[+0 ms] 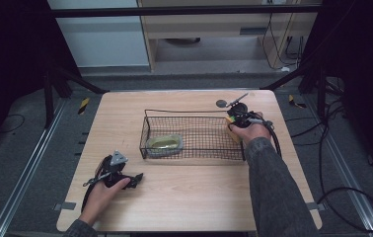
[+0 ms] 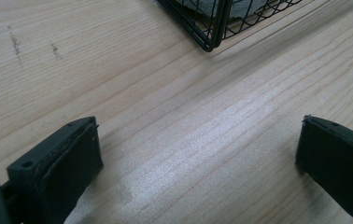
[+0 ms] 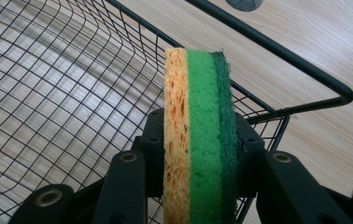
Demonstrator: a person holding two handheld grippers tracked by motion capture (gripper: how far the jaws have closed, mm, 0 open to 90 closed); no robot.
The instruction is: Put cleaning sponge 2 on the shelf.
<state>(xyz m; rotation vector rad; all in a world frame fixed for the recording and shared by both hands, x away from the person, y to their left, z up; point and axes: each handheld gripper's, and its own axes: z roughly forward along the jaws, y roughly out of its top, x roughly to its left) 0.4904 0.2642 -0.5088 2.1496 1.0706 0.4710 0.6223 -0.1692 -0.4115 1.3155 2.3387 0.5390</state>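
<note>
High view: right hand-held gripper point(image 1: 235, 118) carries a sponge point(image 1: 232, 129) at the wire basket's point(image 1: 193, 154) three-o'clock end; open worktop point(image 1: 194, 197) lies toward six.
Left gripper view: left hand-held gripper point(image 2: 198, 158) gapes wide, empty.
Right gripper view: jaws pinch the sponge's point(image 3: 198, 140) flat faces; probably light, squashy, above the rim.
</note>
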